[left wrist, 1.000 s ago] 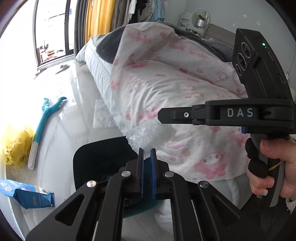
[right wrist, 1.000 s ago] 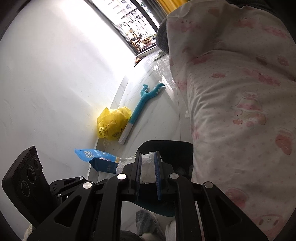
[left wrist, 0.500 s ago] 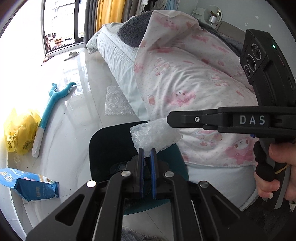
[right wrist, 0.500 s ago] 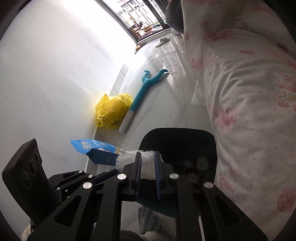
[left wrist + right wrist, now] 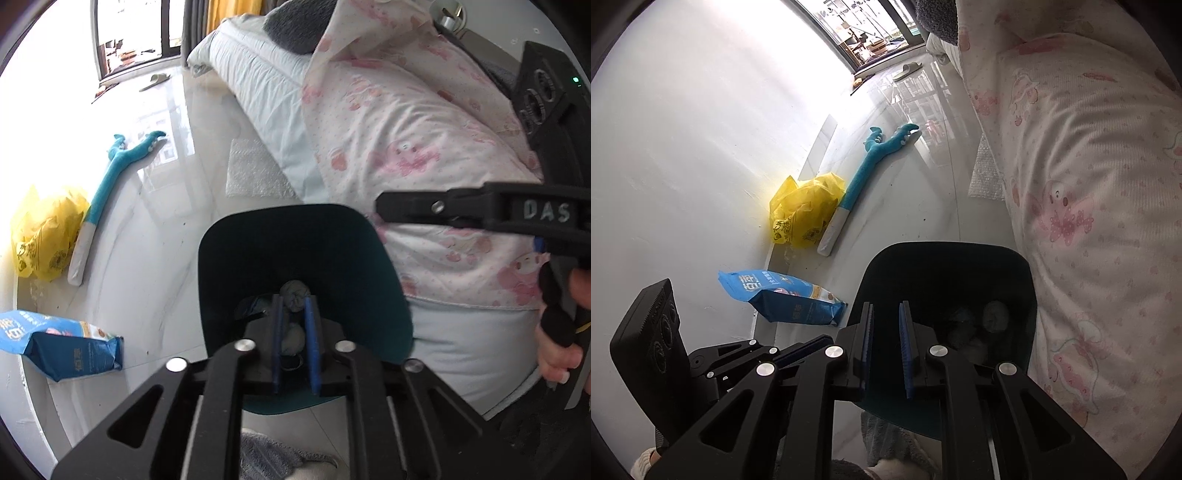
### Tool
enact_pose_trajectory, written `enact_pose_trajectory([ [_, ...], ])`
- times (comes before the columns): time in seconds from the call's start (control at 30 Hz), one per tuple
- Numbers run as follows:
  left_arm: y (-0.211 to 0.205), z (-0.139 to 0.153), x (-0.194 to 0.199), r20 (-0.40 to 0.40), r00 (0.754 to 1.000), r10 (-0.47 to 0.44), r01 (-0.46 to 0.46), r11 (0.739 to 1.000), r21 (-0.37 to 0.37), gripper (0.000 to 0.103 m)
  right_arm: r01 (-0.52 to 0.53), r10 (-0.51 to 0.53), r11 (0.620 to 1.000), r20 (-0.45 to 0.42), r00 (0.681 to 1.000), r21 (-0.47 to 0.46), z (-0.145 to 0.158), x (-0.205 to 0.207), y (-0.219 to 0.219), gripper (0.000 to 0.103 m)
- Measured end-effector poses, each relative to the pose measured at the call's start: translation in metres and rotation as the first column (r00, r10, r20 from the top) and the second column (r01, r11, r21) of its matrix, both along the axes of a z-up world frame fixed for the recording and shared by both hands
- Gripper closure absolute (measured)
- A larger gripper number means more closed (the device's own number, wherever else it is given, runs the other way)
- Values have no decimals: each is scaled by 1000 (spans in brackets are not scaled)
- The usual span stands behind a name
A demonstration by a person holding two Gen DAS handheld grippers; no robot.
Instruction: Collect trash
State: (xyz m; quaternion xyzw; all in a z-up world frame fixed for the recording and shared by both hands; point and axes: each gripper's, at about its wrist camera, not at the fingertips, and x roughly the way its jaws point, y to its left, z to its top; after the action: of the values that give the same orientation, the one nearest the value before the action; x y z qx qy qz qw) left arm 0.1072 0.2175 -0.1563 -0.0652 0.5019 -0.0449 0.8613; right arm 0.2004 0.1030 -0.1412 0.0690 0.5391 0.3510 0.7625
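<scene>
Left gripper (image 5: 293, 321) hangs right over the dark teal bin (image 5: 221, 258), jaws opening, a modest gap between the blue pads and nothing pinched there. Through that gap a grey crumpled wad (image 5: 294, 291) lies down inside the bin. Right gripper (image 5: 886, 332) shows a similar gap in its own view, jaws apart, empty, poised at the bin's near rim (image 5: 871, 280). On the floor: a sheet of bubble wrap (image 5: 255, 173) beside the bed (image 5: 424, 140), a yellow plastic bag (image 5: 803, 210) and a blue packet (image 5: 783, 295) by the wall.
</scene>
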Motion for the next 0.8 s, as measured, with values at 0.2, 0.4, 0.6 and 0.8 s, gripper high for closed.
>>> enact_pose_trajectory([
  [0.2, 1, -1, -3, -11, 999, 31, -31, 999, 20, 46, 43, -43, 999, 11, 999, 2, 7, 6, -18, 89],
  [0.4, -1, 28, -18, 68, 993, 97, -99, 995, 18, 23, 70, -70, 997, 66, 995, -9, 27, 1, -46, 82],
  [0.6, -17, 75, -40, 202, 969, 144, -155, 987, 43, 12, 66, -53, 996, 205, 977, -60, 59, -26, -76, 51],
  [0.8, -47, 122, -66, 335, 931, 145, -192, 975, 113, 6, 106, -78, 992, 347, 935, -62, 99, -66, -126, 35],
])
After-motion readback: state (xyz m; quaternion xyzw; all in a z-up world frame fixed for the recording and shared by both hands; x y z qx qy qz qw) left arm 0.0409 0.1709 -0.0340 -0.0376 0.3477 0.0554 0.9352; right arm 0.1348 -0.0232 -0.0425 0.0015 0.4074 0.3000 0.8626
